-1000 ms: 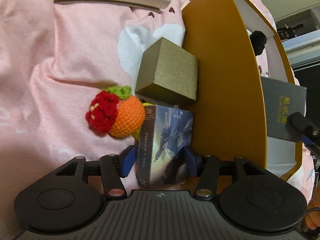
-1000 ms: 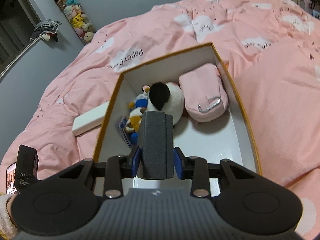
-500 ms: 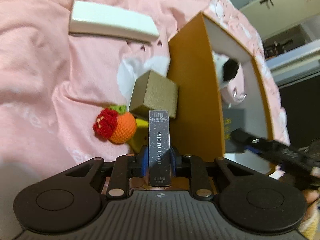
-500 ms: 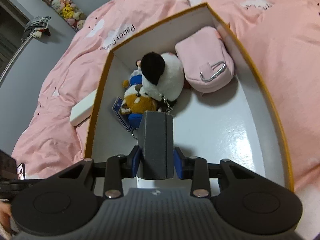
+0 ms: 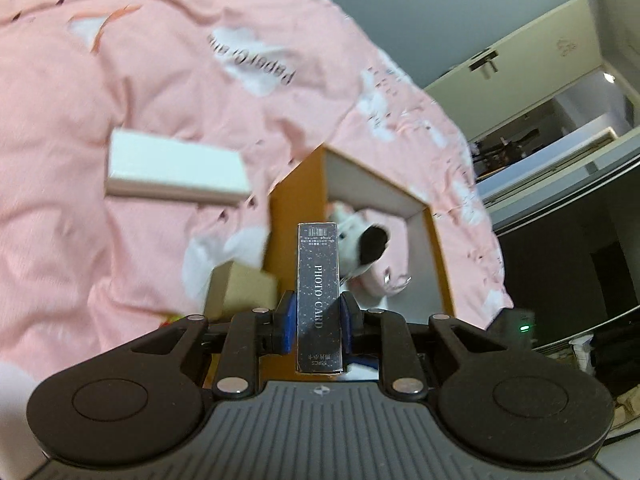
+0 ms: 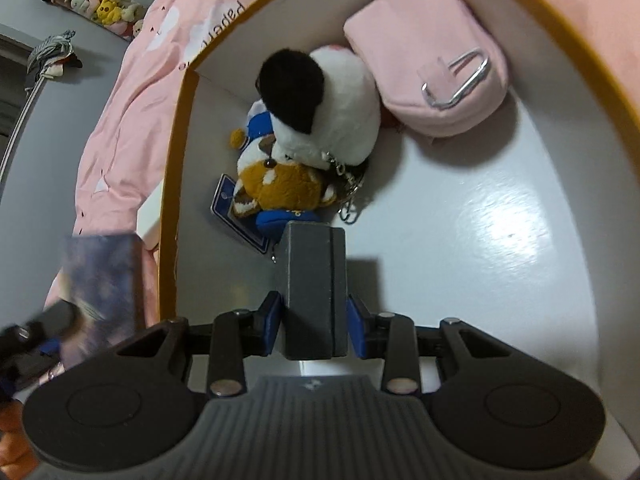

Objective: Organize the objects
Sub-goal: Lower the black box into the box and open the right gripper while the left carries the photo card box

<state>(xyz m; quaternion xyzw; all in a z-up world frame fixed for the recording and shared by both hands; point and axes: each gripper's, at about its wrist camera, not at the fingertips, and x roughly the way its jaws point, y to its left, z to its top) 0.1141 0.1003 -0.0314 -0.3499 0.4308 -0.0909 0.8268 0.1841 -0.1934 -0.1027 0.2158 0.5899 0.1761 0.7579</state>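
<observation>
My left gripper point(image 5: 316, 320) is shut on a dark photo card box point(image 5: 318, 296) and holds it up over the near left wall of the orange storage box point(image 5: 294, 208). My right gripper point(image 6: 314, 328) is shut on a dark grey box point(image 6: 312, 292) low inside the orange storage box point(image 6: 176, 184), above its white floor. Inside lie a black and white plush point(image 6: 324, 108), a brown plush keychain point(image 6: 280, 188) and a pink pouch point(image 6: 432, 64). The photo card box shows blurred at the left of the right wrist view point(image 6: 100, 284).
A white flat box point(image 5: 176, 172) and a tan cube box point(image 5: 244, 292) lie on the pink bed cover point(image 5: 100, 80) left of the storage box. A shelf of small plush toys point(image 6: 84, 0) hangs on the far wall. Cupboards point(image 5: 540, 92) stand at the right.
My left gripper closed on the photo card box, lifted it off the bed and swung it toward the storage box. My right gripper lowered the grey box deeper into the storage box.
</observation>
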